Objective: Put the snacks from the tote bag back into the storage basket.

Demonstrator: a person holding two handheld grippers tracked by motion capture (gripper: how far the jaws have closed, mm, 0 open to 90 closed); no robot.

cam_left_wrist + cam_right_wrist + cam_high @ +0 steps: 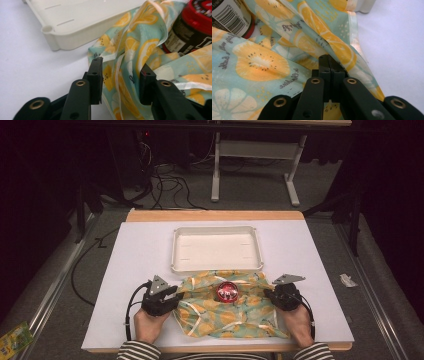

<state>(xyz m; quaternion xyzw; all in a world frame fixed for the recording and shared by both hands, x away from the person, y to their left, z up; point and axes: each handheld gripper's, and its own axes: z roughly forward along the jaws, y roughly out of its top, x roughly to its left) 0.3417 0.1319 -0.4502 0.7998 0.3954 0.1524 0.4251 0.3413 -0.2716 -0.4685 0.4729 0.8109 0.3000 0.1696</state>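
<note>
A: Your left hand-held gripper (120, 80) stands with its jaws apart, a raised fold of the cloth (130, 52) running up between them. The jaws sit on either side of the fold, not pressed against it.

B: And my right one?

A: Your right hand-held gripper (329, 65) has its jaws pressed together, with the cloth's edge bunched right at their tips. Whether fabric is actually pinched between them, you cannot tell from here.

B: What does the cloth look like?

A: It is thin and pale teal, printed with orange and yellow citrus slices and small dark script, with a cream border along its hem. It lies rumpled on the near half of your table (130, 255), spread between your two hands, its far edge touching the tray.

B: Anything on it?

A: A dark jar with a red lid (227, 291) stands near the middle of the cloth, folds rising around it. From your right gripper's camera you see a barcode on its label.

B: And beyond that?

A: The shallow white tray (175, 250) sits just behind the cloth, centred on the table's white top.
</note>
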